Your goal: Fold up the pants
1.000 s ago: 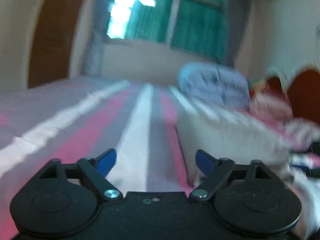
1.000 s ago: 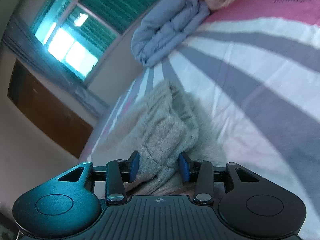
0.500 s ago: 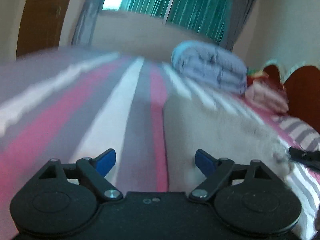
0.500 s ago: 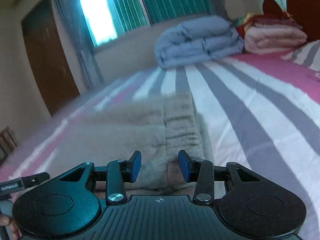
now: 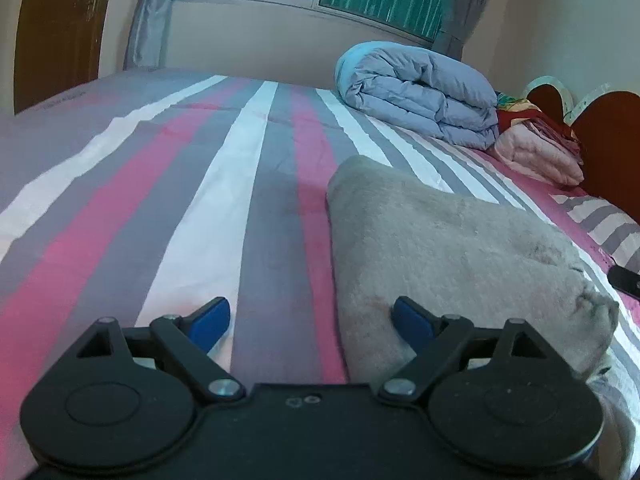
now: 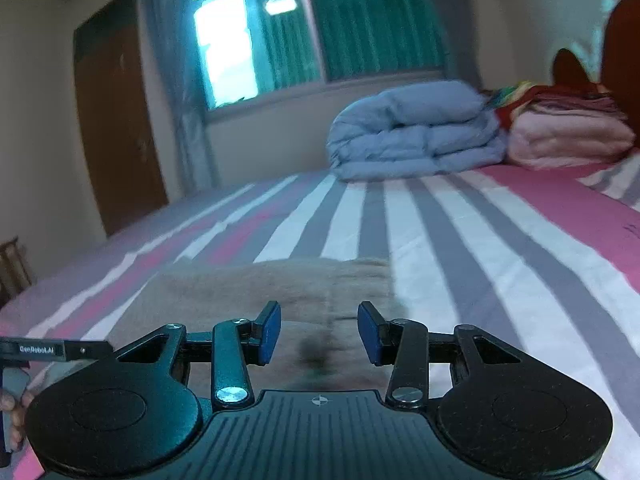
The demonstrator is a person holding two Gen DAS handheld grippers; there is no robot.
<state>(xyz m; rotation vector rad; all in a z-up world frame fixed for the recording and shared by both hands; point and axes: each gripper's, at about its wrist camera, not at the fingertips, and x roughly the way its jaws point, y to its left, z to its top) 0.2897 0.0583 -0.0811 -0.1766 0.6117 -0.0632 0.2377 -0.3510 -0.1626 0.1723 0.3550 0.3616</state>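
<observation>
Beige fleece pants lie folded flat on the striped bed sheet. My left gripper hovers low over their left edge. Its jaws are wide and opening, with the right pad above the fabric, the left pad over bare sheet, and nothing pinched. In the right wrist view the pants lie just ahead of and under my right gripper. It is half open, and its pads do not press the cloth. The left gripper's side bar and a hand show at the left edge.
A folded blue duvet and a stack of pink blankets sit at the far side of the bed by a dark red headboard. A brown door and a curtained window are beyond. A chair stands at the left.
The bunched pants fold that stood between the right pads now lies flat on the bed, and that gripper has rolled level. My left gripper has swung right onto the pants' left edge.
</observation>
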